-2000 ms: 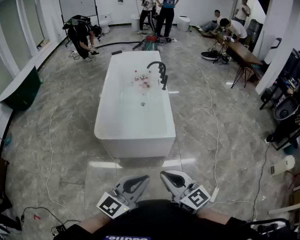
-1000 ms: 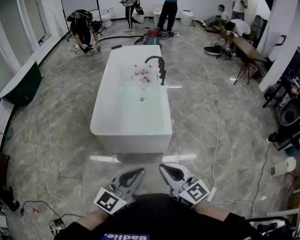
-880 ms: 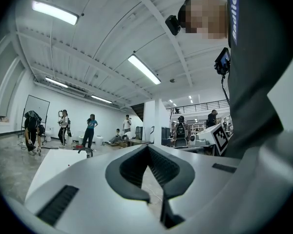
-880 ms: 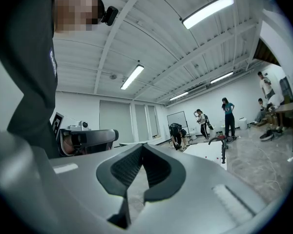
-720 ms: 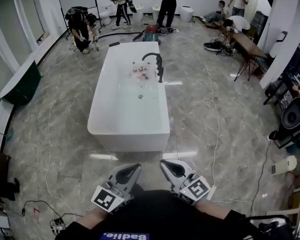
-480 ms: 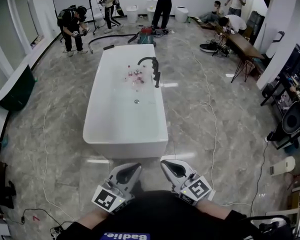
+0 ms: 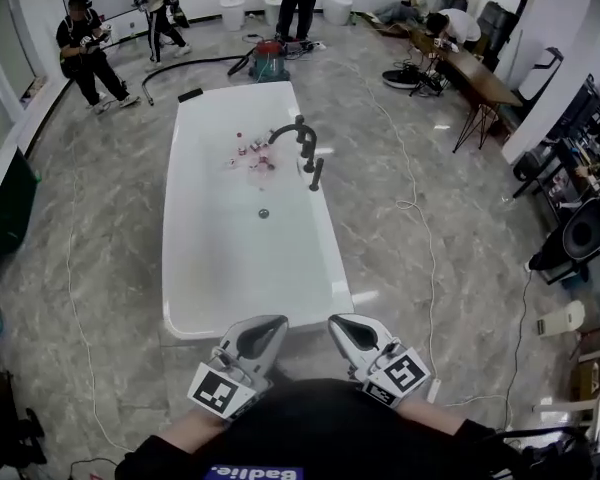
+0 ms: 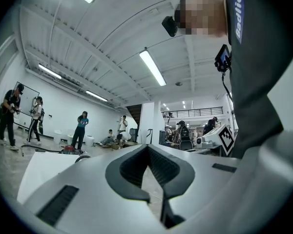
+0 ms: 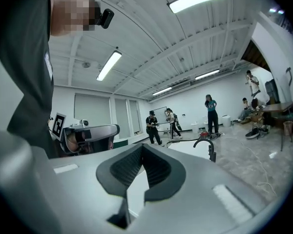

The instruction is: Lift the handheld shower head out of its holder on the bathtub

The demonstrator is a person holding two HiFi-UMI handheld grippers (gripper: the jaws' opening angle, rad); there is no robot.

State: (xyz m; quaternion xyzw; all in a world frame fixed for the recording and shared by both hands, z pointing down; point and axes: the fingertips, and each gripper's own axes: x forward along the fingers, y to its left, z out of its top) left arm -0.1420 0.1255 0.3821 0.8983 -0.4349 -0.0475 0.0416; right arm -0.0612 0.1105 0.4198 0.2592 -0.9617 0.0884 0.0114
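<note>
Standing at the near short end of the white bathtub, on grey marble floor; holding left gripper and right gripper side by side, low against a dark-clad torso, just short of the tub's near rim; both pointing level toward the tub; both with jaws pressed together at the tips, pinching nothing. Farther along the tub, on its right rim: black handheld shower head upright in its holder, just beside the arched black faucet; well apart from both grippers. Inside the tub near the faucet, a scatter of small reddish items; nearer, the drain. Beyond the tub's far end, a red canister and several people; along the floor to the right, a white cable.
</note>
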